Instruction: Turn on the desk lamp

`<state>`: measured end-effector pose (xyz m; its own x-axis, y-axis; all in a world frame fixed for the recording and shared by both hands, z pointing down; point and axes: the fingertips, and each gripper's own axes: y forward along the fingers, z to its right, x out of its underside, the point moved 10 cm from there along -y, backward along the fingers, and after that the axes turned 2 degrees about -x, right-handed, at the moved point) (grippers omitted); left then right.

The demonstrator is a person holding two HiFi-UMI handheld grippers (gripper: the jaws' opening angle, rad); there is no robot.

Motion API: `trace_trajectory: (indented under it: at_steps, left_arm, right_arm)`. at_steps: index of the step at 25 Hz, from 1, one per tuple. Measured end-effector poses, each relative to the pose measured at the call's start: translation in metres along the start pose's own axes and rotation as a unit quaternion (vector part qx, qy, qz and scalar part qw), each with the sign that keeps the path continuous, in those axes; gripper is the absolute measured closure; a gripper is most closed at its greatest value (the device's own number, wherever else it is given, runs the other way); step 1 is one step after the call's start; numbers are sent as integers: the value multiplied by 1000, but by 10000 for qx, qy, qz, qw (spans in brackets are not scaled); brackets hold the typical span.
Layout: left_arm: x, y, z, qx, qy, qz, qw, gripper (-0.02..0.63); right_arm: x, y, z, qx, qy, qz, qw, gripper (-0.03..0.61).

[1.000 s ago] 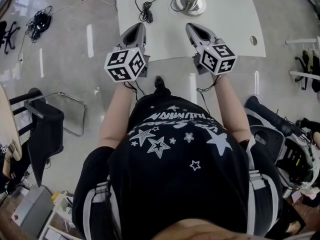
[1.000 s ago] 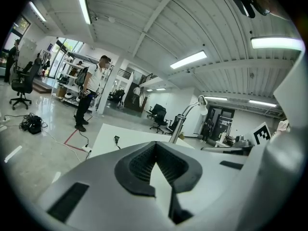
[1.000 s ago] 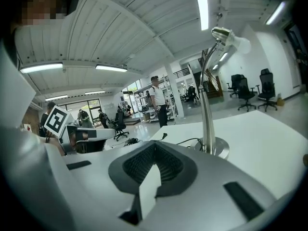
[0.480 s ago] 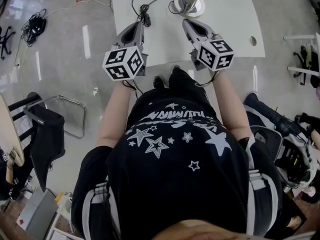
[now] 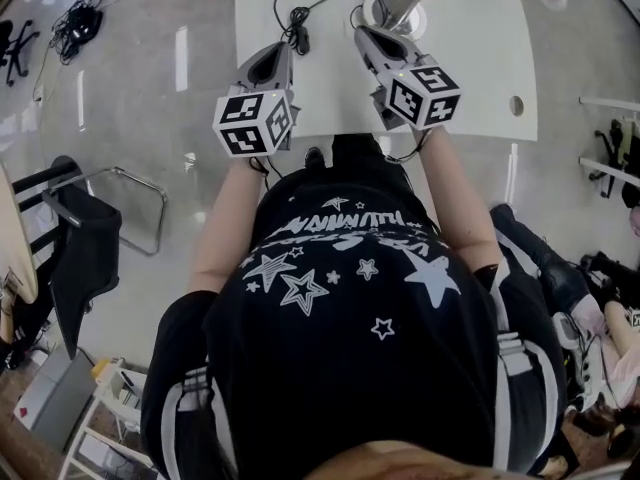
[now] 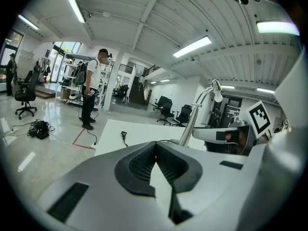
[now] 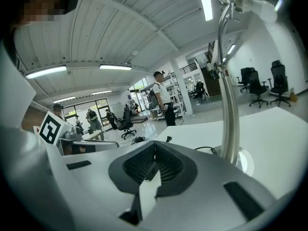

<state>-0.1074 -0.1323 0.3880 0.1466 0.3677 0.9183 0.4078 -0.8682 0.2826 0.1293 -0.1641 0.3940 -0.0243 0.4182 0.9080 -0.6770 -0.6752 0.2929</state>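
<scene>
head view, table: a white top is seen at 12 o'clock from the person.
head view, desk lamp: its round base is set toward the far side of the table, and the stem is leaned toward 1 o'clock.
head view, left gripper: it is held over the near part of the table and pointed to 12 o'clock, with a black cable just ahead of the tip.
head view, right gripper: its tip is held just beside the lamp base, at the base's 7 o'clock.
left gripper view, left gripper: the jaws are pressed together at the tips and nothing is held.
left gripper view, desk lamp: the stem is seen at 2 o'clock from the jaws.
right gripper view, right gripper: the jaws are clenched at the tips and nothing is gripped.
right gripper view, desk lamp: the stem is seen near, at 3 o'clock from the jaws, and the head is carried at 1 o'clock.
</scene>
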Motion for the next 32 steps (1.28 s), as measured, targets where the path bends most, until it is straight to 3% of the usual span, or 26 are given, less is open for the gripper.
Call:
trace_trajectory:
  at_steps: [13,19,24,32]
  left_arm:
    - [27,45,-5,-180,70,-486,9986,603]
    - [42,59,-17,-358,5,-1078,9935,599]
    - [55,72,-22,-361,-100,-1618,9861,525]
    - [61,87,-28,-390,-59,-1877,9814,486]
  right_arm:
    - [4,51,31,-433,127,-498,9977,574]
    - [9,63,38,-478,199,-666,9964,574]
    - [12,75,41,-597,136,-825,9947,574]
    - [16,90,40,-736,97,-976,9925,574]
